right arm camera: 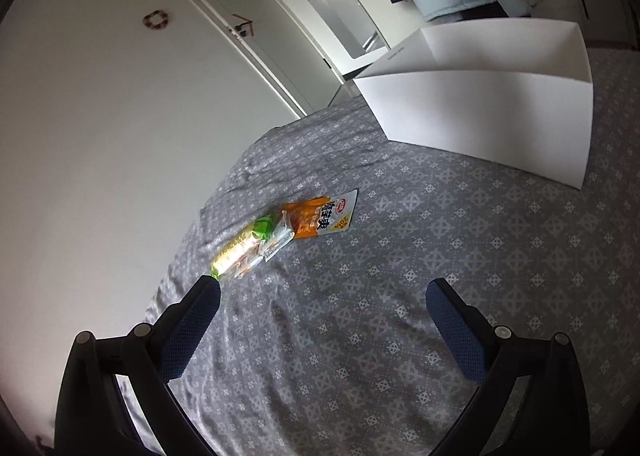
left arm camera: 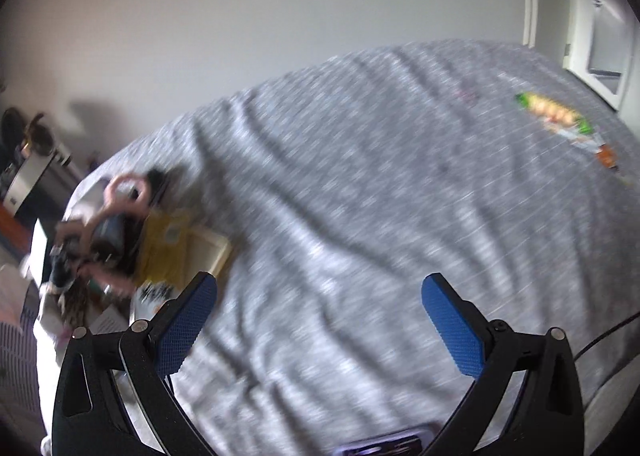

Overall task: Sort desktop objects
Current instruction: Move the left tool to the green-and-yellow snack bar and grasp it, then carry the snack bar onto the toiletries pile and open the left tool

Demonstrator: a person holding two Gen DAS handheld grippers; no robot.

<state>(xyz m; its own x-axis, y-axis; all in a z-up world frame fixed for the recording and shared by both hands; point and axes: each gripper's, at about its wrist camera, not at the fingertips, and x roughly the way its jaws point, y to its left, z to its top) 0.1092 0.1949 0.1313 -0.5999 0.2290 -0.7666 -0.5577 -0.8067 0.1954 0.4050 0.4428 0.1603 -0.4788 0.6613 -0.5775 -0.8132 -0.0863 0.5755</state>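
Note:
Two snack packets lie on the grey patterned cloth: a green and yellow packet (right arm camera: 244, 246) and an orange and white packet (right arm camera: 320, 217), overlapping. My right gripper (right arm camera: 322, 292) is open just short of them, its left fingertip beside the green packet's end. The same green and yellow packet (left arm camera: 554, 113) and orange packet (left arm camera: 606, 155) show blurred at the far right in the left wrist view. My left gripper (left arm camera: 320, 288) is open above bare cloth, holding nothing. A white open box (right arm camera: 480, 111) stands at the back right.
At the left edge of the cloth (left arm camera: 360, 195) sits a blurred pile: pink rings (left arm camera: 128, 187), a dark item, a yellow packet (left arm camera: 164, 252) and a white tray (left arm camera: 208, 252). A purple phone-like item (left arm camera: 384, 442) shows at the bottom. White doors and a wall stand behind.

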